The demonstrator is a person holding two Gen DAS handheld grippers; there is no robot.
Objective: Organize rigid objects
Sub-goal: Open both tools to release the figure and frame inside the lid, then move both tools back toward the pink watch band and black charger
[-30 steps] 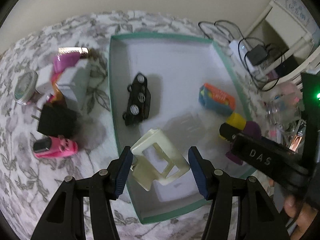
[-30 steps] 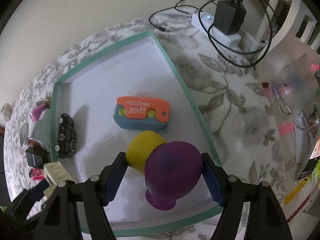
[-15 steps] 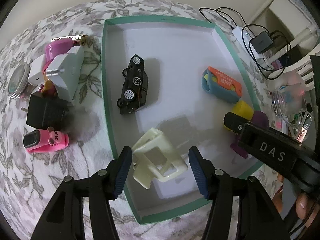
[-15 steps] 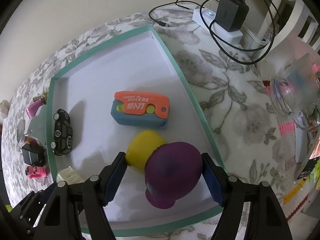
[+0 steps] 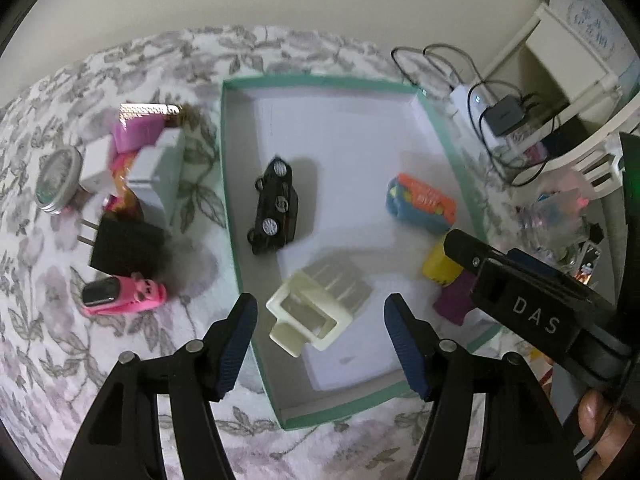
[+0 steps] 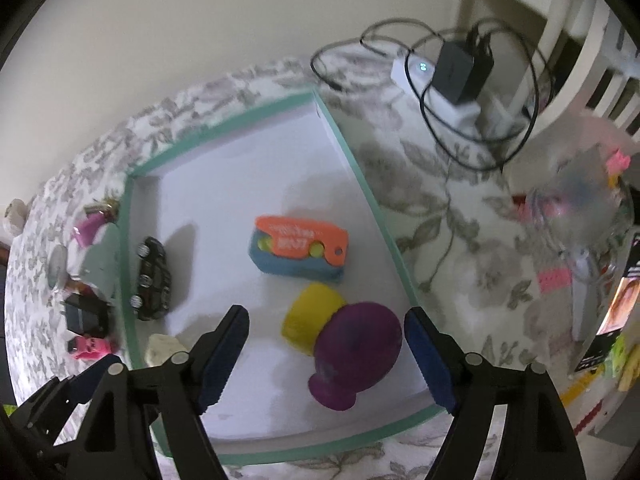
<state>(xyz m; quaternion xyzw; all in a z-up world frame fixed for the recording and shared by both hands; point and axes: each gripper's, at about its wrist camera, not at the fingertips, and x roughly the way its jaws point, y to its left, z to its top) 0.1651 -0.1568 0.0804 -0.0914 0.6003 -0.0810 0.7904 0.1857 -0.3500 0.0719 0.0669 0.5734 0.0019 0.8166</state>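
A white tray with a teal rim [image 5: 229,200] [image 6: 224,131] lies on the flowered cloth. In it are a black toy car [image 5: 276,208] [image 6: 152,280], an orange-and-blue toy knife [image 5: 420,204] [image 6: 300,250], a cream plastic holder [image 5: 308,316] and a purple-and-yellow toy [image 6: 352,344] [image 5: 444,280]. My left gripper [image 5: 320,332] hovers above the cream holder with its jaws opening; the pads stand apart from it. Over the purple toy, my right gripper [image 6: 326,350] is also opening, and its pads do not press on the toy.
Left of the tray lie a pink toy [image 5: 124,296], a black plug adapter [image 5: 124,248], a white charger [image 5: 156,176], a magenta item [image 5: 138,132] and a round tin [image 5: 58,184]. A power strip with cables [image 6: 440,76], a white chair and a clear bag [image 6: 580,200] are at the right.
Both grippers have lifted a little and their jaws have widened. The cream holder and the purple toy stay lying in the tray, with wider gaps to the pads.
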